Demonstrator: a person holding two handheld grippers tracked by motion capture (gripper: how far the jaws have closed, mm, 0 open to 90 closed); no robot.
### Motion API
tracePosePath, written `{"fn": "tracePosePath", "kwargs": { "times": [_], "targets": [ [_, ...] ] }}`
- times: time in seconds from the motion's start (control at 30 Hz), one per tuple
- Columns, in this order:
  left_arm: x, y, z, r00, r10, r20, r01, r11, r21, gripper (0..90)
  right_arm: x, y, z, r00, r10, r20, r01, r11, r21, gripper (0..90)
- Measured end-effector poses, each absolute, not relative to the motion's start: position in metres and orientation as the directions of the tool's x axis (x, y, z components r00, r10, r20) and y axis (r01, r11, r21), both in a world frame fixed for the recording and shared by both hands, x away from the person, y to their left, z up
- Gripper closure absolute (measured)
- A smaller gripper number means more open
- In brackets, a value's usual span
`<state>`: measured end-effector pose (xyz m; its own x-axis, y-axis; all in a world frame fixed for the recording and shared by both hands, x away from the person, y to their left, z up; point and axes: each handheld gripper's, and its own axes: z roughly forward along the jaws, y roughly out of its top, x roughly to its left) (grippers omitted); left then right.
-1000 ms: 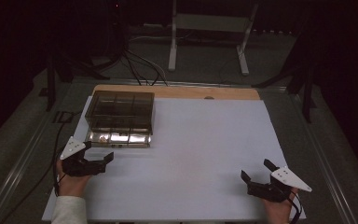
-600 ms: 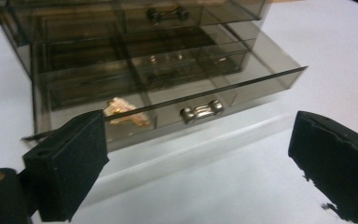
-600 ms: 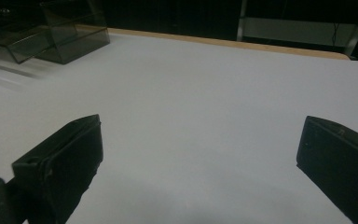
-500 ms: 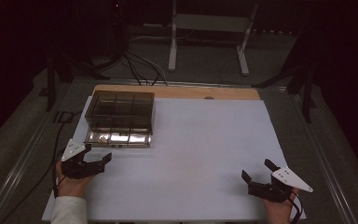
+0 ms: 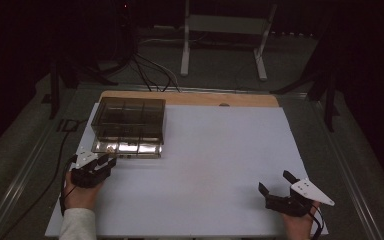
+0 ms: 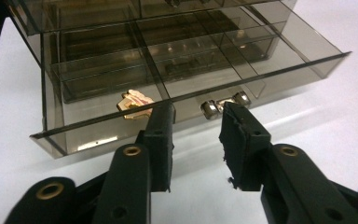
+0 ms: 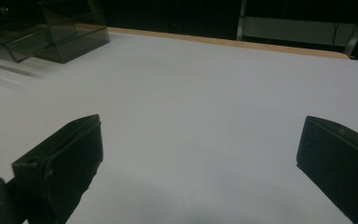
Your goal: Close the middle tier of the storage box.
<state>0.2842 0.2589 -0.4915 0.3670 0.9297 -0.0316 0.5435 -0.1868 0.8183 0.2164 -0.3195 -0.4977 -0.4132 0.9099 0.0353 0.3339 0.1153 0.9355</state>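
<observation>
We see a white tabletop (image 5: pixel 215 165) with a smoky transparent drawer organiser (image 5: pixel 129 119) standing at its far left corner. Its bottom drawer (image 6: pixel 191 88) is pulled partway out toward us, so the drawer's front wall faces the person and its long axis runs left to right across the tabletop.

The left gripper (image 5: pixel 105 163) sits just in front of that open drawer, pointing at it. In the left gripper view its two black fingers (image 6: pixel 161 140) have just been closing and now stand a narrow gap apart, with nothing between them; they grasp nothing yet. The drawer's front wall lies directly ahead of the fingertips, very near, though we cannot tell whether they touch it. Behind the clear wall, a small gold-coloured trinket (image 6: pixel 134 102) lies just ahead of the left finger, and a few shiny metal pieces (image 6: pixel 223 105) lie ahead of the gap and the right finger.

The right gripper (image 5: pixel 277 184) rests near the front right corner of the tabletop, well apart from the organiser, its fingers spread wide and empty.

We judge the left hand far nearer and better placed to work the drawer.
</observation>
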Motion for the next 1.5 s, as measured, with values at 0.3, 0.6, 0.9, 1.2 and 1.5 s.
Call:
{"fn": "tracePosePath", "kwargs": {
  "times": [0.3, 0.6, 0.9, 1.2, 1.5],
  "targets": [
    [0.290, 0.265, -0.495, 0.381, 0.921, -0.081, 0.547, -0.154, 0.823, 88.5, 0.216, -0.320, -0.498, -0.411, 0.911, 0.037, 0.334, 0.113, 0.936, 0.7],
    [0.295, 0.263, -0.501, 0.396, 0.916, -0.068, 0.556, -0.180, 0.811, 90.0, 0.216, -0.320, -0.498, -0.409, 0.912, 0.038, 0.336, 0.111, 0.935, 0.7],
    [0.300, 0.259, -0.506, 0.389, 0.919, -0.064, 0.564, -0.183, 0.805, 90.0, 0.216, -0.320, -0.498, -0.409, 0.912, 0.039, 0.336, 0.110, 0.935, 0.7],
    [0.302, 0.257, -0.511, 0.390, 0.919, -0.052, 0.575, -0.199, 0.794, 90.0, 0.216, -0.320, -0.498, -0.410, 0.911, 0.038, 0.336, 0.112, 0.935, 0.7],
    [0.304, 0.255, -0.515, 0.397, 0.916, -0.057, 0.588, -0.206, 0.782, 90.0, 0.217, -0.319, -0.498, -0.411, 0.911, 0.039, 0.336, 0.112, 0.935, 0.7]
  ]
}}
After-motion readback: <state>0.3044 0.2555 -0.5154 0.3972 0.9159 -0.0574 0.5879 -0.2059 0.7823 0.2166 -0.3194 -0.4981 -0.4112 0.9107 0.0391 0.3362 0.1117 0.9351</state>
